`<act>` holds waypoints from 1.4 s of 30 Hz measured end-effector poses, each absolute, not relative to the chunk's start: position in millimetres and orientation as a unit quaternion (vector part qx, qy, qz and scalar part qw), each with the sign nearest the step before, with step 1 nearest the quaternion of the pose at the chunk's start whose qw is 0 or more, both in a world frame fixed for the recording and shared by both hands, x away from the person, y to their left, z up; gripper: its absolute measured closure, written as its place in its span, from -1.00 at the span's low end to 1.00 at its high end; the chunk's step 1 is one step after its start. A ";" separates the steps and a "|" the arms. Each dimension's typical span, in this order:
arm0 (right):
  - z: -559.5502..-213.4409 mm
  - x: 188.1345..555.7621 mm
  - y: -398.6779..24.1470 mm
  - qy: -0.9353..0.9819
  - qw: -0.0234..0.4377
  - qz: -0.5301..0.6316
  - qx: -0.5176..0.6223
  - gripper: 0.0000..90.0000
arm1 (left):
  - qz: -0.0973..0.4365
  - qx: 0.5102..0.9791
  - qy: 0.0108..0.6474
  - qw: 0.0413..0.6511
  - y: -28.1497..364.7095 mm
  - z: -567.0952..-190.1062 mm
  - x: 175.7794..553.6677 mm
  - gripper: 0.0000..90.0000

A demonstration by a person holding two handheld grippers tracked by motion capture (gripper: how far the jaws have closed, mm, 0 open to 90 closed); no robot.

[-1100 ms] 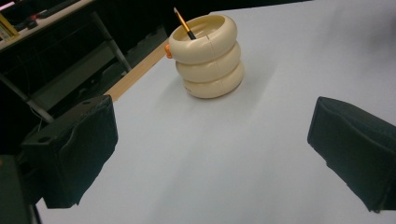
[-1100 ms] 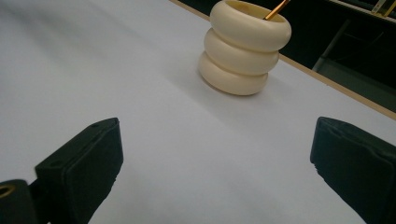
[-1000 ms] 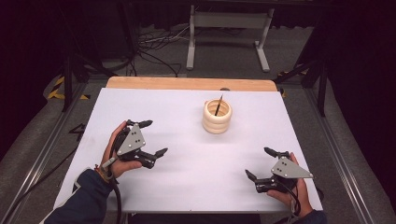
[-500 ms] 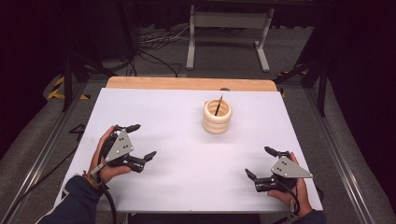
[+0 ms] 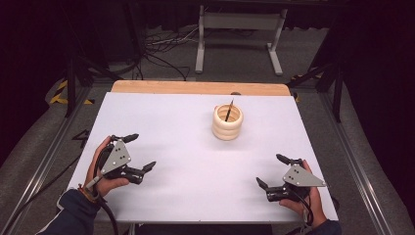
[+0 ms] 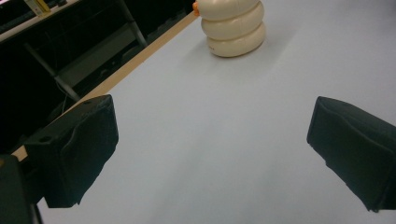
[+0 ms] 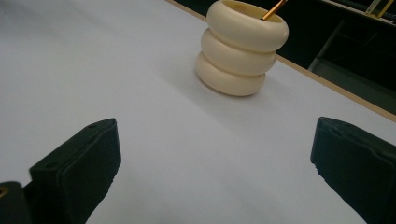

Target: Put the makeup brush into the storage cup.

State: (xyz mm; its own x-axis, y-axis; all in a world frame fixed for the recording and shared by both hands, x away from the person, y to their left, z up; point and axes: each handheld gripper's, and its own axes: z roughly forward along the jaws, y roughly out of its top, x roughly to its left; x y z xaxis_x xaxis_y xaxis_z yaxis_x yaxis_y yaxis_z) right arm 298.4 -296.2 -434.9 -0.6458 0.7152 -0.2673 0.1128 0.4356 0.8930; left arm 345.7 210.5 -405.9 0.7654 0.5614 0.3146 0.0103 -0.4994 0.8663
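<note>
A cream holder [image 5: 227, 122] made of three stacked rings stands upright on the white table [image 5: 195, 147], right of centre towards the back. A thin pencil [image 5: 228, 110] leans inside it. The holder [image 6: 233, 25] sits far ahead in the left gripper view, and the holder [image 7: 242, 46] with its orange pencil [image 7: 274, 9] appears in the right gripper view. My left gripper [image 5: 139, 152] rests near the front left, open and empty. My right gripper [image 5: 272, 170] lies at the front right, also open with nothing between its jaws.
A wooden strip [image 5: 195, 88] runs along the table's far edge. Beyond it stand a metal frame [image 5: 240, 29] and cables on the floor [image 5: 161, 46]. Rails [image 5: 44, 161] flank the table on both sides.
My left gripper has drawn back towards the front left edge of the table, away from the holder. The right gripper has stayed in place.
</note>
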 end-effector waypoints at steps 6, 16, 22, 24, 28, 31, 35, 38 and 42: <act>-434.7 298.0 -296.5 0.780 0.330 0.461 0.265 -0.94 | 0.295 0.812 0.175 0.472 217.0 -410.2 341.1 -0.94; -433.9 297.5 -296.4 0.778 0.332 0.463 0.265 -0.94 | 0.293 0.807 0.197 0.473 235.5 -420.8 330.6 -0.93; -434.2 297.5 -296.0 0.780 0.331 0.460 0.264 -0.94 | 0.287 0.804 0.217 0.473 249.2 -428.0 331.2 -0.93; -434.3 297.5 -296.2 0.781 0.331 0.459 0.263 -0.94 | 0.281 0.803 0.227 0.475 253.6 -430.5 330.7 -0.93; -434.3 297.5 -296.3 0.781 0.331 0.460 0.264 -0.94 | 0.278 0.804 0.232 0.471 258.5 -433.8 329.7 -0.93; -434.1 297.1 -296.1 0.782 0.331 0.459 0.263 -0.94 | 0.277 0.804 0.237 0.470 261.0 -435.7 328.4 -0.93; -433.5 296.8 -297.0 0.780 0.331 0.461 0.264 -0.94 | 0.276 0.803 0.243 0.469 266.3 -438.0 326.0 -0.92; -433.6 297.0 -296.9 0.780 0.331 0.462 0.264 -0.94 | 0.272 0.803 0.250 0.468 269.4 -441.1 323.8 -0.92; -434.2 297.0 -296.1 0.781 0.329 0.461 0.264 -0.94 | 0.273 0.805 0.253 0.462 275.3 -443.3 321.1 -0.92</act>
State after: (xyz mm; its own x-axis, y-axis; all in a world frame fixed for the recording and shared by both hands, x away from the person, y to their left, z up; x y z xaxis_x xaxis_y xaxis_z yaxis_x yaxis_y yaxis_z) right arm 297.0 -296.1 -434.2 -0.6439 0.7160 -0.2698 0.1091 0.4349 0.8938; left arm 321.1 275.3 -443.3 0.7230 0.6598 0.2047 0.1560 -0.4446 0.8821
